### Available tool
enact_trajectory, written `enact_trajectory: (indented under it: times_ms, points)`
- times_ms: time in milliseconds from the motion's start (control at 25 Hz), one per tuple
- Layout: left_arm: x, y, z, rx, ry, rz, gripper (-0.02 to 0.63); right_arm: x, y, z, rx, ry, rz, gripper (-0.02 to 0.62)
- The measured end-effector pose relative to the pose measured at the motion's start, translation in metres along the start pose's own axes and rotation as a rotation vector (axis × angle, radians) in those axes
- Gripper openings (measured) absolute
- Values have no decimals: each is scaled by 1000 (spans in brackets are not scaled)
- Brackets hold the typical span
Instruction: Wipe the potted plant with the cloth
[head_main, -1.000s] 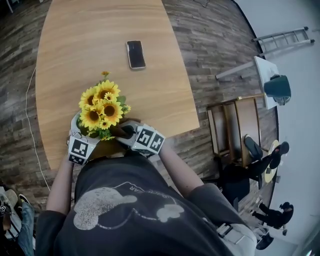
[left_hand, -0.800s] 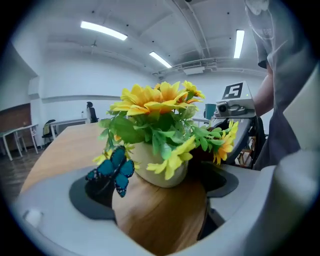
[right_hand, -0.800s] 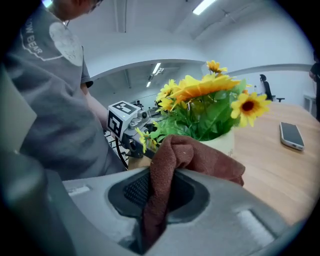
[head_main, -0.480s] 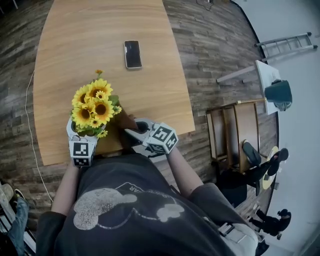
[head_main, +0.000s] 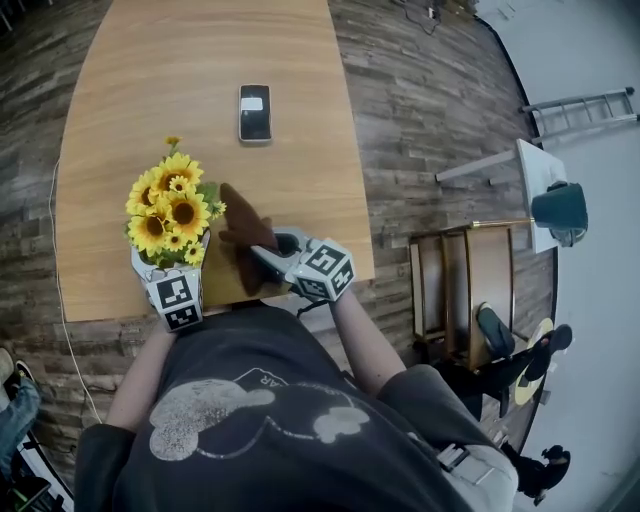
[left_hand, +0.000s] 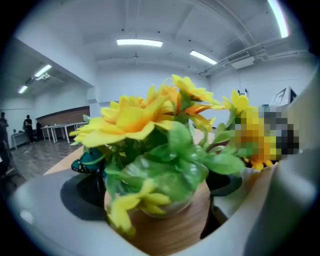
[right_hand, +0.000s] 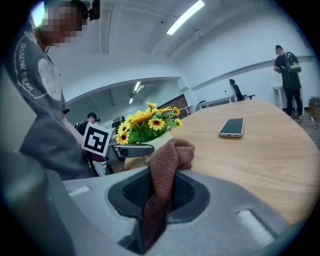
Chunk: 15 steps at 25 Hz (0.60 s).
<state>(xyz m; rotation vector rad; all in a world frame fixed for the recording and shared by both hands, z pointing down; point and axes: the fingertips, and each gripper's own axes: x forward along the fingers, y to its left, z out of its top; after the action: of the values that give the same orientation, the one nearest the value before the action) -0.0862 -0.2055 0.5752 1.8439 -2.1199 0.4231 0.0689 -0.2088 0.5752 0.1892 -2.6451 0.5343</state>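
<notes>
Since the earlier frame the right gripper (head_main: 268, 255) has drawn away from the flowers toward the person's right, taking the cloth (head_main: 243, 232) with it; the left gripper's (head_main: 168, 262) fingers have just been opening, and the potted plant (head_main: 168, 208) stands between them. Both forearms reach forward from the torso over the near edge of the surface (head_main: 300, 170); the left one runs nearly straight ahead, the right one comes in at an angle from the person's right; each gripper's marker cube faces up.

In the left gripper view the fingers are spread wide on either side of the pot (left_hand: 167, 225), with a dark gap showing beside its wall, so they are released rather than pressing. The right fingers are clenched on the brown cloth, which is pinched low between them.

The wood-toned pot holds yellow sunflowers (left_hand: 127, 117) and green leaves (left_hand: 175, 165); it stands upright near the surface's near edge, blooms facing up. The cloth's long axis runs along the right fingers, away from the person; its free end rises past the fingertips and folds over, just beside the plant but apart from it. A phone (head_main: 254, 112) lies flat, well apart, farther along the surface.
</notes>
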Motion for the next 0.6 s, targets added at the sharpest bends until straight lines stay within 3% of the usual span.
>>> enact_trajectory:
  times_ms: [120, 400, 600]
  points:
    - [-5, -21, -6, -35, 21, -13, 630, 1, -3, -1, -6, 9, 29, 57]
    - [15, -9, 1, -173, 31, 139, 629, 2, -8, 0, -35, 40, 76, 57]
    - [16, 4, -1, -173, 31, 188, 574, 3, -8, -2, -43, 47, 84, 57]
